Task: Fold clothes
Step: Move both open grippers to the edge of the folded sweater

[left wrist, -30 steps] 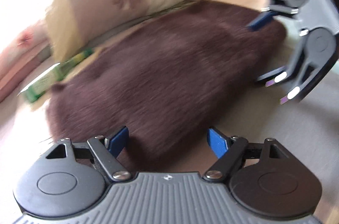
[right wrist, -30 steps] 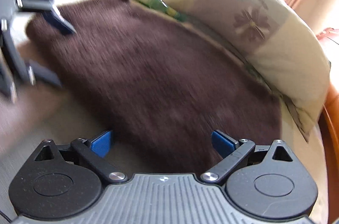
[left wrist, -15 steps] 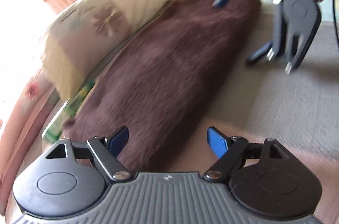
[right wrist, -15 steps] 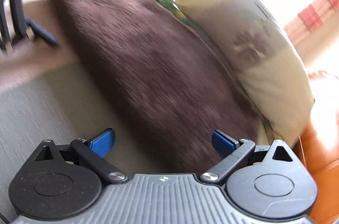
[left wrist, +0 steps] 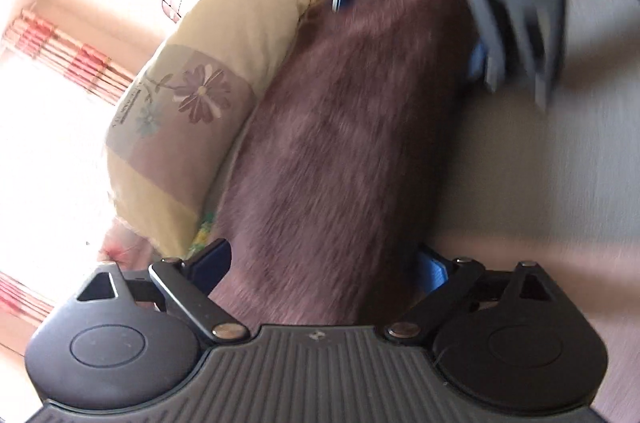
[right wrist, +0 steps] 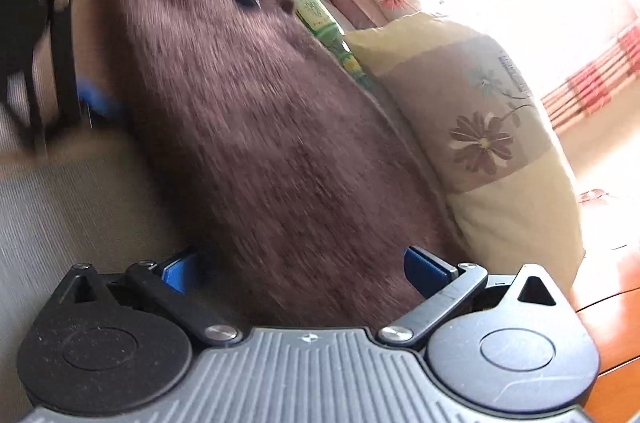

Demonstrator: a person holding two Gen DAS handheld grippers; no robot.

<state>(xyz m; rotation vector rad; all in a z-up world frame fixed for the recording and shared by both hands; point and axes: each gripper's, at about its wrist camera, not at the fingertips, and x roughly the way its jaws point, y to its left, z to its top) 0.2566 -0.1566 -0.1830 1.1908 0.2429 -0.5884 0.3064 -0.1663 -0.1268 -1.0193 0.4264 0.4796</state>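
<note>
Both grippers have rolled over onto their sides since a second ago and dropped closer, so that each one now straddles an end of the brown fuzzy garment [left wrist: 340, 143] rather than hovering flat in front of it. It lies as a long, already narrowed bundle on the grey-beige bed surface [left wrist: 540, 183], its far edge against the floral pillow [left wrist: 188, 127], with a green bottle [right wrist: 324, 23] wedged between garment and bedding. The left gripper [left wrist: 324, 267] has its jaws opening, the dark fabric sitting between the blue pads, which do not visibly press on it. The right gripper [right wrist: 304, 267] stands wide too, one pad at each side of the garment's near end, nothing clamped as far as I can see (the blur makes the exact contact hard to judge). From the left wrist view the right gripper shows at the far end, tilted, one finger over the top of the cloth and the other down by the mattress. To do this step well, I would say each gripper should slide far enough in that all the layers at its end lie between the pads, then close both at once, so the bundle lifts evenly and does not unroll. Catching the bed covering underneath, or nudging the bottle, looks like the main risk. Both tools point downward at a moderate slant toward the bed, facing each other along the garment's length.
</note>
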